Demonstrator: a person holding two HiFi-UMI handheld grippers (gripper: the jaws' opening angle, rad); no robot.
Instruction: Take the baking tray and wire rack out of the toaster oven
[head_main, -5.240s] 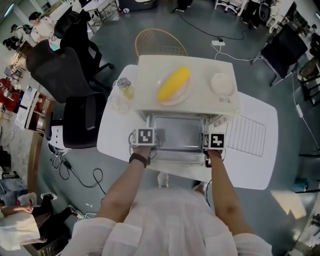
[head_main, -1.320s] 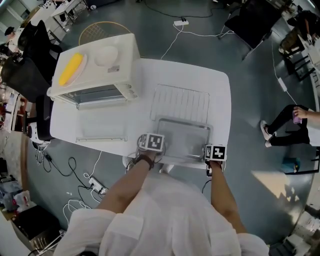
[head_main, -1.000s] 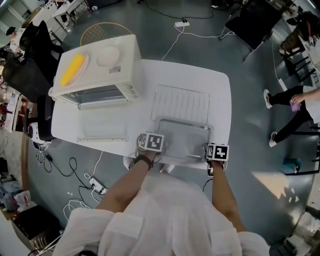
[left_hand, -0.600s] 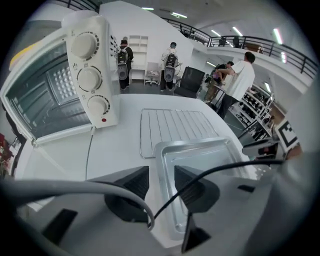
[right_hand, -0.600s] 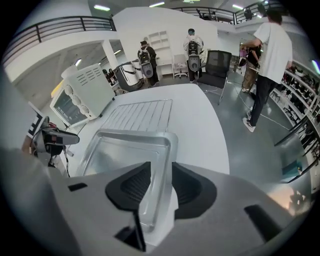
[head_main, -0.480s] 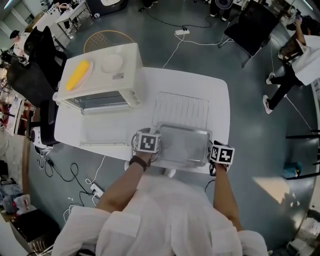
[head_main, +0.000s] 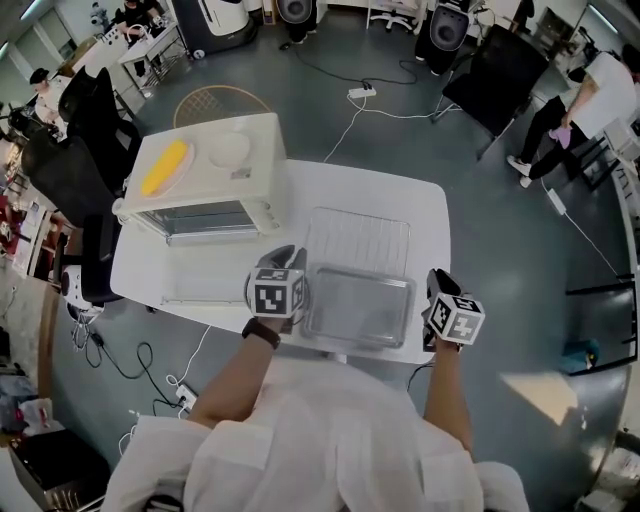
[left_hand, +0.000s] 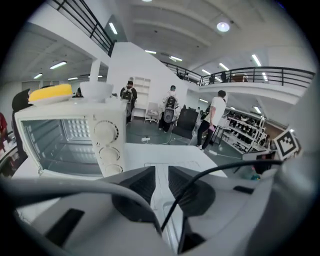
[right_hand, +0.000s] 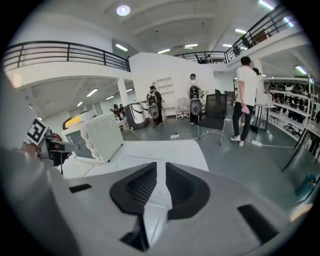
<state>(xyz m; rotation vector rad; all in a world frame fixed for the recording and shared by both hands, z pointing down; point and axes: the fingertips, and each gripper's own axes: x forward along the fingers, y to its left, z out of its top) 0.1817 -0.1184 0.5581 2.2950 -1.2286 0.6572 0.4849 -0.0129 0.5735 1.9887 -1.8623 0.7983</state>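
Observation:
The silver baking tray (head_main: 360, 305) lies flat near the white table's (head_main: 420, 215) front edge. The wire rack (head_main: 358, 240) rests just behind it. At the left stands the cream toaster oven (head_main: 200, 175) with its glass door (head_main: 205, 272) folded down. My left gripper (head_main: 290, 254) hangs above the tray's left end and my right gripper (head_main: 437, 276) off its right end, both clear of it. Their jaws have just been closing. Each pair keeps a narrow gap with nothing in it, as the left gripper (left_hand: 161, 175) and right gripper (right_hand: 160, 175) views show.
On the oven top sit a plate with a yellow corn cob (head_main: 165, 167) and a white bowl (head_main: 228, 148). Black office chairs (head_main: 85, 130) crowd the table's left side. Cables (head_main: 150, 350) trail on the floor below it, and people (head_main: 585, 95) stand far off at the right.
Both grippers have let go of the tray's ends and risen off it. The tray stays on the table in front of the rack.

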